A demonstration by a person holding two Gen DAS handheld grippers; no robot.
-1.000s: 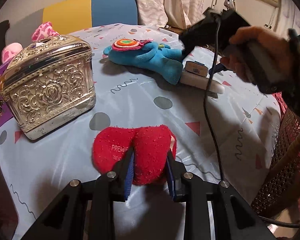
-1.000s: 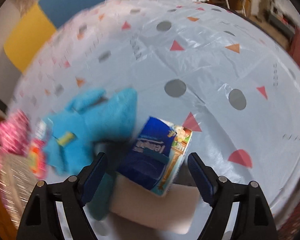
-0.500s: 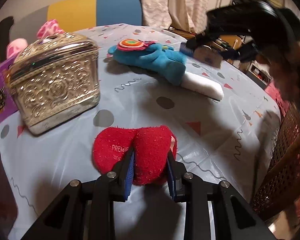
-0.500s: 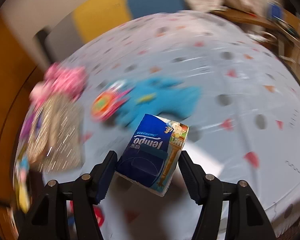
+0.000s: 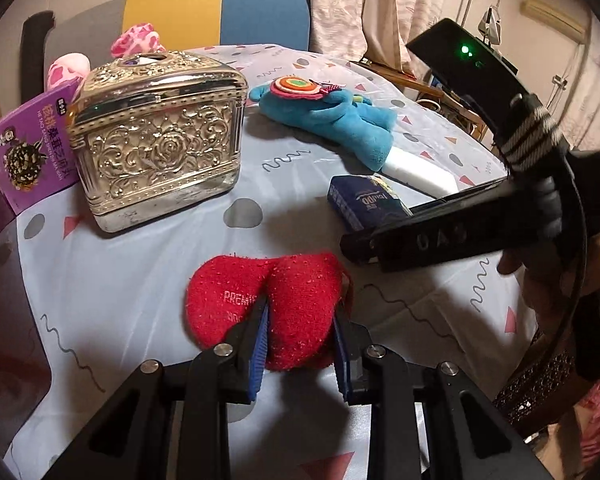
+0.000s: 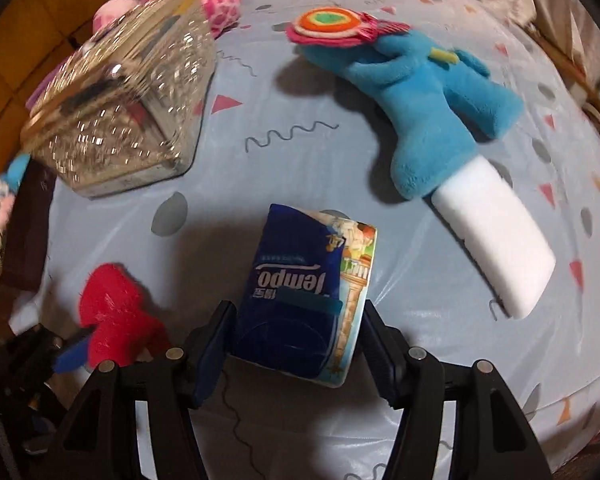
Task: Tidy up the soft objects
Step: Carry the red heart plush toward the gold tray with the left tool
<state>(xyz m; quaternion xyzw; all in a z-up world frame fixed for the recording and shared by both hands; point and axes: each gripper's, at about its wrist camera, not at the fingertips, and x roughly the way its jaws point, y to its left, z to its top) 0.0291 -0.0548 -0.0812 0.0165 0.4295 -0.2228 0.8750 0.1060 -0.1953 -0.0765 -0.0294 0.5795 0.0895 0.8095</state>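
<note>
A: From the left wrist, what do you see?

B: The left gripper (image 5: 300, 340) is pinched tight on a red sock (image 5: 268, 308) that lies on the tablecloth (image 5: 140, 280). Beyond it to the left stands an ornate silver box (image 5: 156, 140), with a purple packet (image 5: 28, 144) leaning behind it. A blue plush toy (image 5: 332, 120) lies further back, one leg resting on a white sponge (image 5: 420, 168).

A: And the other hand?

B: The right gripper (image 5: 440, 236) reaches in from the right, held in the person's hand (image 5: 560, 264), with a blue tissue pack (image 5: 364, 200) at its tip.

A: And from the right wrist?

B: The right gripper (image 6: 296, 344) has its fingers pressed on either side of the tissue pack (image 6: 304, 296), holding it above the tablecloth (image 6: 300, 160). The red sock (image 6: 116, 312) sits at lower left, clamped in the left gripper (image 6: 72, 356). The plush toy (image 6: 420, 92) and sponge (image 6: 496, 244) lie at upper right, and the silver box (image 6: 128, 120) at upper left is blurred.
</note>
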